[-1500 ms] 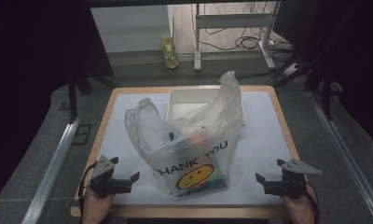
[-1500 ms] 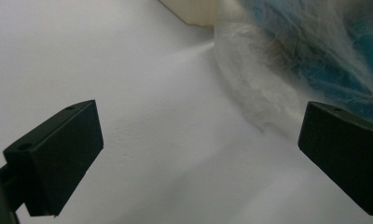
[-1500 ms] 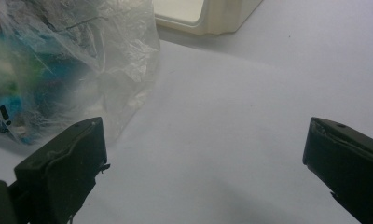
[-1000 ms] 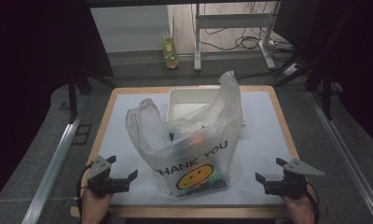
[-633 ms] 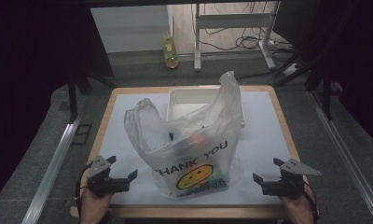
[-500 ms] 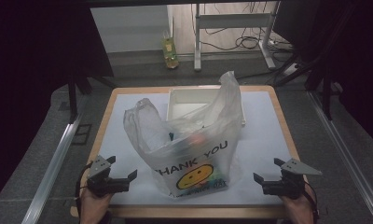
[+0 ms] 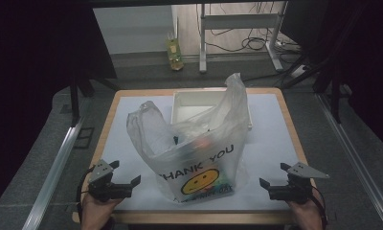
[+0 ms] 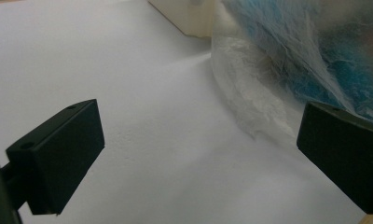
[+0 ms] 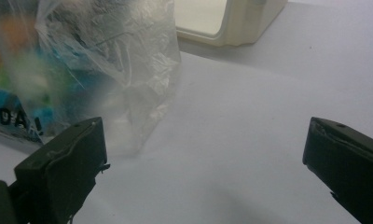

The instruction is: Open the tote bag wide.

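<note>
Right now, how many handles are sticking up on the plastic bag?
2. One handle rises at the left of the plastic bag, nearer the left gripper. The taller handle stands at the right, before the white tray.

bag [image 7: 194,143] contents blurred, white box [image 7: 199,108] partly hidden

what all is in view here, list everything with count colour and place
plastic bag: 1, clear with black THANK YOU print and a yellow smiley, middle of the table, standing, handles up
items in the bag: count unclear, blue, orange and green patches show through it
bin: 1, white, open-topped, directly behind the bag
table: 1, white top with wooden edge
bottle: 1, yellowish, on the floor beyond the table
left gripper: 1, black, near-left of the table, jaws open, clear of the bag
right gripper: 1, black, near-right, jaws open
hands: 2, at the near edge, holding the grippers
</note>
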Demonstrator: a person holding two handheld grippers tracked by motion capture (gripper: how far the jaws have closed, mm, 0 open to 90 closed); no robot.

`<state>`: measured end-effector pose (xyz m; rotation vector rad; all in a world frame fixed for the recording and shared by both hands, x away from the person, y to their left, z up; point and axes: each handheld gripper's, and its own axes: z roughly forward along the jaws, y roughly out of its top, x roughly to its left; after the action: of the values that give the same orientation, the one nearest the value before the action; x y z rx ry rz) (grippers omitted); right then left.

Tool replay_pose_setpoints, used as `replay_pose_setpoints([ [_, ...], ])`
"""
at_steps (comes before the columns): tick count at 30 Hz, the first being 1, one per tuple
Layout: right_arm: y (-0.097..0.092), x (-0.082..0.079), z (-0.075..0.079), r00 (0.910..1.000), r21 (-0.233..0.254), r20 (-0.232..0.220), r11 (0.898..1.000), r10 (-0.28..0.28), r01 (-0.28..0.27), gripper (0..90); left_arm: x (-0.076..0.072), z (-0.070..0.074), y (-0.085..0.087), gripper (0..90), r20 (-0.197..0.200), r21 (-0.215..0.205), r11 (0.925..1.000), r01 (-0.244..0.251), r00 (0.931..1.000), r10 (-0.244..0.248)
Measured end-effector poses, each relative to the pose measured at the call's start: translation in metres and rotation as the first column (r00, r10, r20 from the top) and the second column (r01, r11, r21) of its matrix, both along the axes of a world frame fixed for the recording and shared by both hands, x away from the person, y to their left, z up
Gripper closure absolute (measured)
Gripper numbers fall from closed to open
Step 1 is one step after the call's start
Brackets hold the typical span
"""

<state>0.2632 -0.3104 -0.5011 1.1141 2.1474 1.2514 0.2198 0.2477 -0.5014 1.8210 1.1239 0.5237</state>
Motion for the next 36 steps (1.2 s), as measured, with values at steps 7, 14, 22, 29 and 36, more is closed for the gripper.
replay_pose_setpoints([
  [7,0.006,0.002,0.002,0.9994,0.001,-0.034,1.000,0.003,-0.003,0.0,-0.001,0.003,0.001,4.2,-0.015,0.006,1.0000,0.008,0.9999,-0.008],
  [14,0.010,0.004,0.009,0.9977,0.030,-0.061,0.999,0.029,-0.028,0.0,-0.002,0.007,0.002,7.7,-0.021,0.008,0.9998,0.018,0.9996,-0.018],
  [22,0.014,0.004,0.013,0.9956,0.005,-0.085,0.999,0.038,-0.038,4.6,-0.004,0.010,0.008,21.0,-0.018,-0.023,0.9992,0.032,0.9993,-0.033],
  [29,0.010,0.005,0.021,0.9945,0.015,-0.094,0.999,0.046,-0.044,36.6,-0.005,0.013,0.006,46.7,-0.032,-0.006,0.9982,0.060,0.9977,-0.060],
  [36,0.008,0.006,0.027,0.9908,-0.004,-0.102,0.996,0.088,-0.089,71.1,-0.007,0.019,0.007,83.2,-0.045,-0.009,0.9958,0.091,0.9948,-0.091],
])
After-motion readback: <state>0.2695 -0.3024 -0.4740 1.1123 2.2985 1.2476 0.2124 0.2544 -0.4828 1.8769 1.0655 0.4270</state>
